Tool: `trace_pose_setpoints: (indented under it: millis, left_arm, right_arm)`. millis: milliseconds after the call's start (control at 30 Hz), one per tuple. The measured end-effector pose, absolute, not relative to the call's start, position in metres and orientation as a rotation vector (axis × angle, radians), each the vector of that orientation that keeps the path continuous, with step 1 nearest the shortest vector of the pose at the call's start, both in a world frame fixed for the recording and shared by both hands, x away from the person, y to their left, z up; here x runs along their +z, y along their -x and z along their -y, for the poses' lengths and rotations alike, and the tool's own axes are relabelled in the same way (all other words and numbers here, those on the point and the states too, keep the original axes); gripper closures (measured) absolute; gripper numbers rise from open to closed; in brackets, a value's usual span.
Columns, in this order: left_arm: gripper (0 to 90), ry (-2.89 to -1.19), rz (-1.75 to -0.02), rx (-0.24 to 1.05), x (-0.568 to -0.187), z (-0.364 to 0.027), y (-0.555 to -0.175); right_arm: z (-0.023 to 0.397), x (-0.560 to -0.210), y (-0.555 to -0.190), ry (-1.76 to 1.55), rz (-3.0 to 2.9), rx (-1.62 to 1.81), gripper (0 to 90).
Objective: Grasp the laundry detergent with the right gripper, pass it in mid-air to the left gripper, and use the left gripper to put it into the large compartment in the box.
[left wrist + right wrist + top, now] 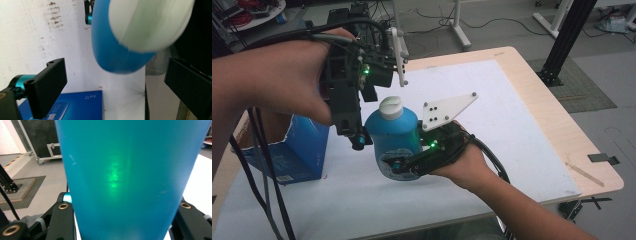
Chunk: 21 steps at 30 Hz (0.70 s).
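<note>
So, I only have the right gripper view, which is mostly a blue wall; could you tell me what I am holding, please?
Observer: The high view shows a blue bottle with a white cap, clamped around its lower body by the right gripper.
Operator: Thank you. Where is the other gripper?
Observer: The left gripper hangs just left of the bottle's shoulder, jaws wide apart and gripping nothing.
Operator: Is anything else close by?
Observer: A blue carton stands on the white table sheet, left of the bottle.

Blue bottle [112,50] above spread jaws
</note>
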<state>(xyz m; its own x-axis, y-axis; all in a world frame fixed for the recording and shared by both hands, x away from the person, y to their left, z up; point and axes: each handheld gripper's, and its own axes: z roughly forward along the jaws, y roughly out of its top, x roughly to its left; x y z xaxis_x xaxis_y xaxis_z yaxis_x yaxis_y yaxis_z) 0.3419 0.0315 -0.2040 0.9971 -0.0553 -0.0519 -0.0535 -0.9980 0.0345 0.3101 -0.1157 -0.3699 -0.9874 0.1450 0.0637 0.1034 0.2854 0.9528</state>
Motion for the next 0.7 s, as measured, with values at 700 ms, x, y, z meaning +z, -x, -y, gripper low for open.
trace_pose_setpoints:
  millis: [700]
  left_arm:
    - [4.4,-3.115,0.074,-0.077,-0.225,-0.034,-0.335]
  right_arm:
    - [0.085,-0.370,-0.313,-0.156,-2.534,1.873,46.1]
